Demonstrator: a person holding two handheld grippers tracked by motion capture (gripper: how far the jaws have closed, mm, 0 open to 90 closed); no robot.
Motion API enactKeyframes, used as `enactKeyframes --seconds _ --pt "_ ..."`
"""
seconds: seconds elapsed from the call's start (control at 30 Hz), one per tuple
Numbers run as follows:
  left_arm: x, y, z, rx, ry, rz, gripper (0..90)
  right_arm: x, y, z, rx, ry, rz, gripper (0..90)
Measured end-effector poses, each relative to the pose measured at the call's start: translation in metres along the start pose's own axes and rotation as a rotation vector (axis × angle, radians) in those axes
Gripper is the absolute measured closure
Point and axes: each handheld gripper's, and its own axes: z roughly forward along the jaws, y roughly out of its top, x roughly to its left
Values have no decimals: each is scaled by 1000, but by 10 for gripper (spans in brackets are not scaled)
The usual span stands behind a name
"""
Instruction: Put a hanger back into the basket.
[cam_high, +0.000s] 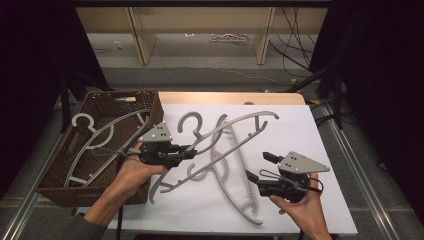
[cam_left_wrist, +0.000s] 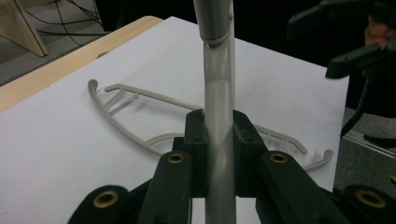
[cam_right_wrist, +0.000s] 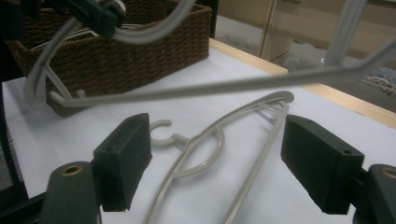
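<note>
- White sheet (cam_high: 300, 130) covers the tabletop, likely so the pale grey hangers read clearly against it.
- Right gripper (cam_high: 256, 167), nearest, hovers low with jaws wide apart and nothing between them; it's aimed at the hanger lying flat (cam_high: 235, 170), so my guess is that one is next.
- Left gripper (cam_high: 194, 150) is clamped on the bar of the lifted hanger (cam_high: 235, 125), pads tight on both sides. Gripping mid-bar probably keeps it from swinging.
- That lifted hanger sits tilted above the sheet, crossing over the flat one, just right of the wicker basket (cam_high: 60, 185).
- Basket at the left edge already holds one more hanger (cam_high: 95, 145): looks like the drop point.
- Beyond: wooden table edge, floor cables.
</note>
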Motion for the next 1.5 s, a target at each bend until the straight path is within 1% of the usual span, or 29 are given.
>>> enactKeyframes --seconds 0.03,0.1,0.13,0.17,0.23,0.27,0.3,0.37,0.43,0.5,0.57,0.63,0.73,0.77,0.8,0.87,0.9,0.93,0.97,1.0,1.03,1.07,1.1,1.13,1.17,1.2,1.27,1.3,1.5 --pt "1 3 -3 -5 -8 -15 793 2 -5 1 -3 -1 17 235" --pt "1 9 -8 -9 -4 -18 793 2 -6 1 5 4 19 234" --pt "1 10 -9 -17 -6 -19 793 3 -9 2 3 3 24 231" --pt "2 13 -13 -13 -1 -19 793 5 -13 3 1 4 27 229" --pt "4 20 -20 -14 2 -18 793 5 -16 4 8 5 21 229" --pt "4 24 -24 -22 -3 -27 793 6 -18 5 12 4 20 228" --pt "6 28 -31 -25 13 -23 793 7 -20 7 6 0 24 229" --pt "8 34 -41 -38 26 -15 793 7 -24 8 26 7 22 231" --pt "11 38 -56 -47 51 -3 793 8 -26 8 28 7 25 231" --pt "15 39 -68 -57 69 -10 793 8 -27 8 31 9 23 231" --pt "21 38 -78 -60 96 -16 793 8 -28 8 26 8 28 231" --pt "28 36 -89 -57 131 -23 793 8 -28 8 27 7 27 231" --pt "40 32 -101 -49 178 -27 793 9 -29 9 33 16 21 238" --pt "43 30 -104 -48 190 -34 793 10 -30 9 32 15 23 237" --pt "49 27 -109 -46 211 -45 793 10 -30 9 34 14 19 235" --pt "56 24 -115 -40 241 -53 793 11 -31 10 37 20 21 234" --pt "64 19 -119 -40 265 -66 793 12 -32 11 41 20 20 233" --pt "64 19 -119 -40 265 -66 793 12 -32 11 43 23 19 232" --pt "73 14 -122 -40 282 -79 793 12 -33 11 43 27 21 232" --pt "73 14 -122 -40 282 -79 794 12 -33 11 43 27 21 232" --pt "85 8 -126 -43 300 -95 793 12 -33 11 49 25 18 232" --pt "85 8 -126 -43 300 -95 793 12 -33 11 49 25 18 232" --pt "92 4 -128 -50 310 -114 793 12 -33 12 50 26 18 232" --pt "96 1 -130 -54 319 -126 793 12 -33 10 67 18 15 232" --pt "99 -1 -131 -55 325 -131 793 13 -33 12 51 25 18 232" --pt "103 -4 -133 -57 329 -139 794 13 -34 12 48 27 19 232" --pt "112 -11 -137 -57 346 -153 793 13 -35 13 62 30 23 231" --pt "112 -11 -137 -57 346 -153 793 13 -35 13 62 30 23 231" --pt "131 -25 -146 -51 395 -186 793 14 -35 13 58 33 20 233"
